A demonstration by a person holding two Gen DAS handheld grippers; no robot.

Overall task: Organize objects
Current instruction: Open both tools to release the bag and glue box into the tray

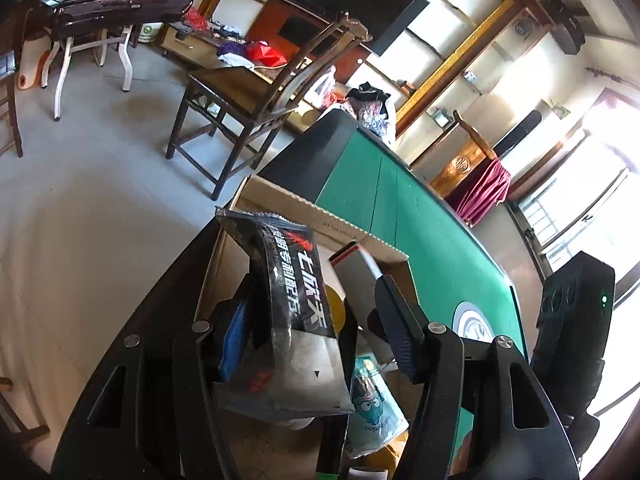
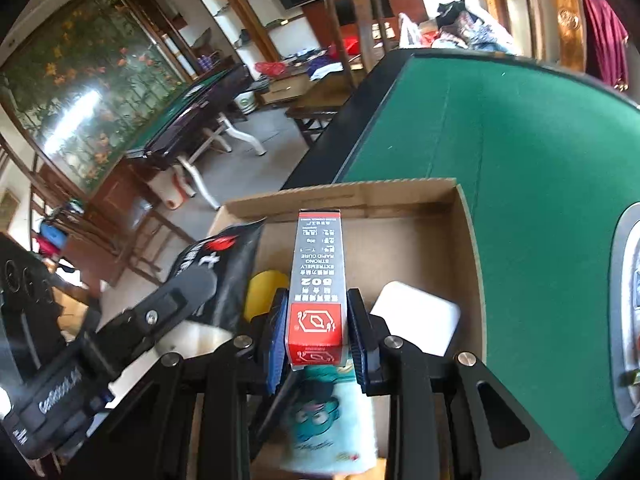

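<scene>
While our right gripper (image 2: 318, 328) clamps the glue box (image 2: 318, 280) over the carton (image 2: 466, 240), our left fingers (image 1: 394, 328) stand apart around the black pouch (image 1: 292, 300), dropping it in.

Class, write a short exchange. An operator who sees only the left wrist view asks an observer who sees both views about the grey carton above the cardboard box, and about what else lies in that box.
Operator: I see a grey carton standing up over the cardboard box. Is anything holding it?
Observer: Yes. The right gripper is shut on it, with a pad pressed on each side of its red end.
Operator: Is anything in the box hidden from me?
Observer: A white rounded block lies inside, close to the wall on the right of the right wrist view.
</scene>
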